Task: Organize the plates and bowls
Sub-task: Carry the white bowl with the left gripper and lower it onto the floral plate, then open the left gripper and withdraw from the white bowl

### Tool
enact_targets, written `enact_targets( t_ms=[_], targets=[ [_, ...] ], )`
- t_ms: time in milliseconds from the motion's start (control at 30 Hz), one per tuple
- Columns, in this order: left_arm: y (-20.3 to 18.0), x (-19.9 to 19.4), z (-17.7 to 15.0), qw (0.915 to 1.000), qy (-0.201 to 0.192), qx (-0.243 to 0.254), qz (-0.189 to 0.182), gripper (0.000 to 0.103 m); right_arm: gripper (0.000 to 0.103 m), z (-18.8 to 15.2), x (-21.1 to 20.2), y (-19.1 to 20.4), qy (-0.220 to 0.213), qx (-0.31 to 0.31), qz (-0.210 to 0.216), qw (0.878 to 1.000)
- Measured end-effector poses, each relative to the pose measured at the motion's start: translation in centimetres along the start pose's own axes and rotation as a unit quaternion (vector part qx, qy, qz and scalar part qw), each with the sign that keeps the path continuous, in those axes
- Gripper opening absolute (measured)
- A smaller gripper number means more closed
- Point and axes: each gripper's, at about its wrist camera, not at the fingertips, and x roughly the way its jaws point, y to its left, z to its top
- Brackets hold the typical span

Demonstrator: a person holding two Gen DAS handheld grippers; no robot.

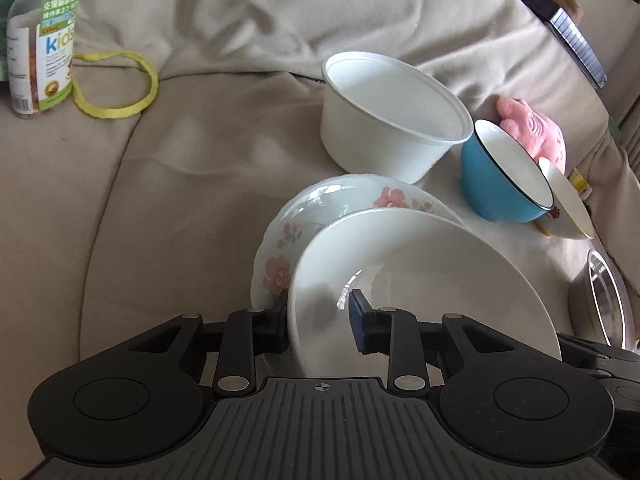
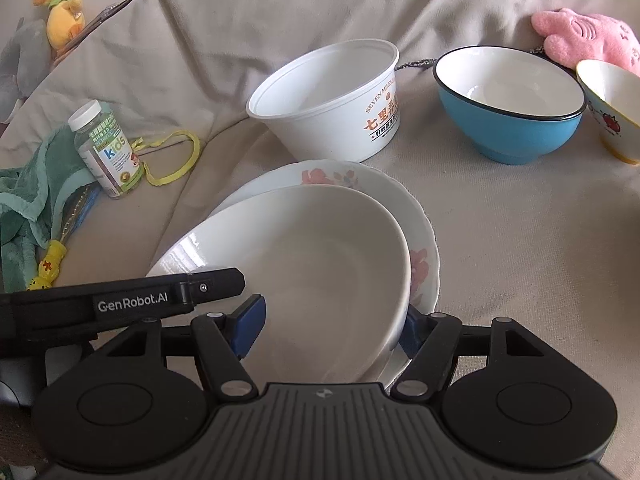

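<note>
White plate (image 2: 320,264) stacked on floral plate (image 2: 420,240), near centre of beige sofa cover (image 2: 520,260). Left gripper (image 1: 320,322): jaws straddling plate's left rim, contact cannot be told. Right gripper (image 2: 332,330): jaws spread astride right rim. White tub (image 2: 332,100), blue bowl (image 2: 508,108) far.

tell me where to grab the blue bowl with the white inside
Take the blue bowl with the white inside by its dark-edged rim on the near side, one finger inside, one outside. It sits tilted toward the camera, and the small yellow-rimmed bowl crowds its right side.
</note>
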Motion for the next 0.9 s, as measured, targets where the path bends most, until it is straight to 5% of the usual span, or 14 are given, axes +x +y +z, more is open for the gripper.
enact_targets(
  t_ms=[233, 433, 600, 900],
  targets=[
    [0.5, -1.7, 0.6, 0.9996, -0.027, -0.002, -0.003, 0.032, 0.069, 0.4, -0.2, 0.3, 0.005, 0.003, -0.003, 1.0],
    [1.2, -3.2, 1.2, 0.9971, -0.071, 0.019, 0.017, 0.032, 0.072, 1.4, -2.1, 0.1, -0.034, -0.008, -0.014, 0.999],
    [2.7, -2.0, 1.6, 0.9987, -0.049, -0.009, 0.013, 0.036, 0.081, 1.8, -3.3, -1.7, -0.054, 0.012, -0.011, 0.998],
    [3.3, 1.4, 1.0, 0.9983, 0.005, -0.044, -0.038, 0.039, 0.083, 0.3, 1.3, -5.4, 0.026, 0.124, 0.048, 0.991]
  ],
)
